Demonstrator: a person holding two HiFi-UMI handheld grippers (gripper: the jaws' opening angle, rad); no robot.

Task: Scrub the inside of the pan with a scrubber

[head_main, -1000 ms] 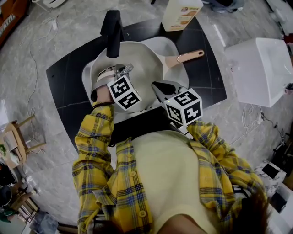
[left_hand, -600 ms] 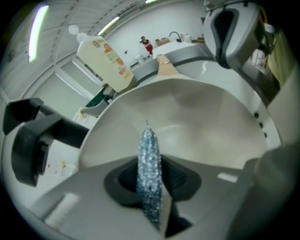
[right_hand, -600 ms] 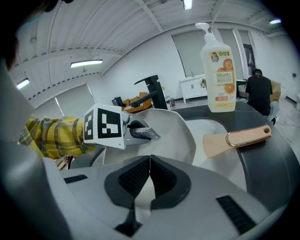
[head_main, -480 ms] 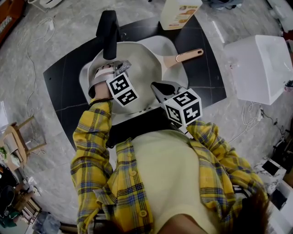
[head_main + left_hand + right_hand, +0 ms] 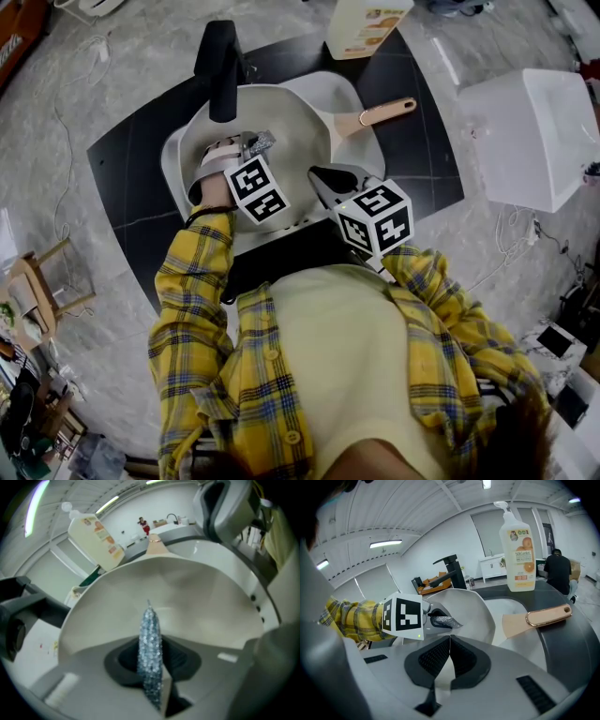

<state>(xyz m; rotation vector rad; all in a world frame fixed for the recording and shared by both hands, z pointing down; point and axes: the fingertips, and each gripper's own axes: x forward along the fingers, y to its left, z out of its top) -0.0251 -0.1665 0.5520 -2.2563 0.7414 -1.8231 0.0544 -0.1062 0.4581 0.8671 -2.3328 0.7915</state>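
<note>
Left gripper point(image 5: 247, 147) is clenched on a silver mesh scrubber point(image 5: 151, 654), held edge-on inside the cream round pan point(image 5: 295, 127); contact with the pan floor is not certain. The pan sits in a white sink basin point(image 5: 364, 101), mid dark surface point(image 5: 131, 159), under a black tap point(image 5: 221, 67). Right gripper point(image 5: 324, 178) is clamped on the pan's near rim.

Risks, judged:
- The narrow scrubber edge may twist out of the jaws under pressure.
- The thin rim hold may slip and let the pan rock.
- A far stroke could knock the tap.
</note>
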